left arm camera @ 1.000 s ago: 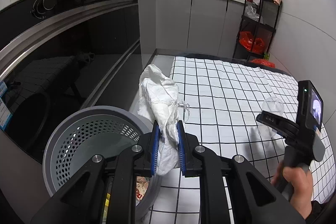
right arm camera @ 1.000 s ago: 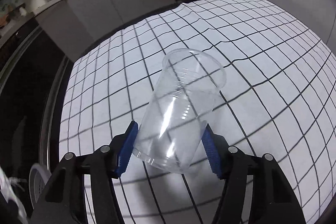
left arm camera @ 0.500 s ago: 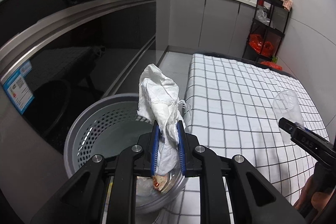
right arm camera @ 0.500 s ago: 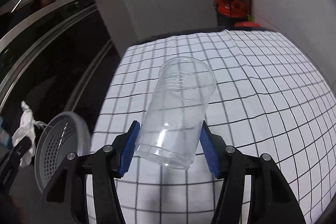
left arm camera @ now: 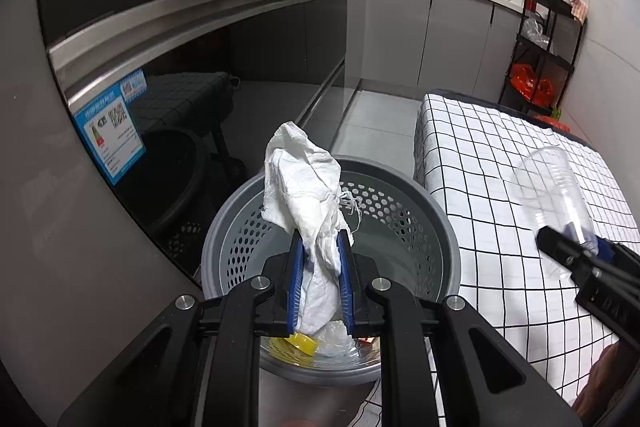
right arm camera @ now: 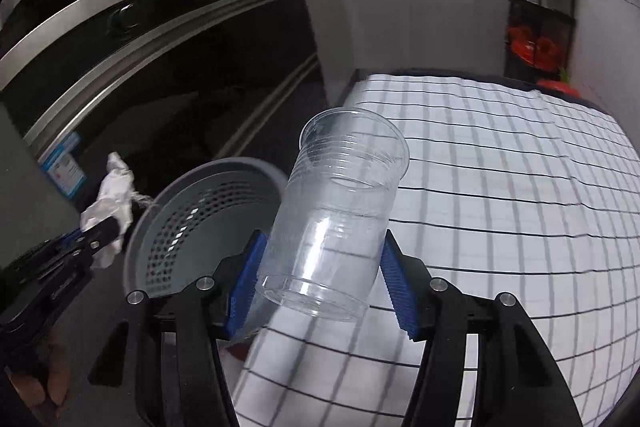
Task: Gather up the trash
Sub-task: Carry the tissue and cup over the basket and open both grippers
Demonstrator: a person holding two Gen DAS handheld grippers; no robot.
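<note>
The left hand-held gripper is sitting low centre in the left wrist view, its blue pads clamping a crumpled white tissue right over the grey perforated bin. A yellow cap and clear wrap are lying at the bottom of the bin.

The right hand-held gripper is pinching a clear plastic cup near its base, mouth tilting up and away. The cup is hanging over the edge of the checked tabletop, with the bin at lower left of that view.

My read: the tissue is ready to drop, so open the left jaws fully and let the limp paper fall clear of the pads. The cup needs carrying further left, over the bin's opening, before letting go; it is light and could bounce off the rim.
</note>
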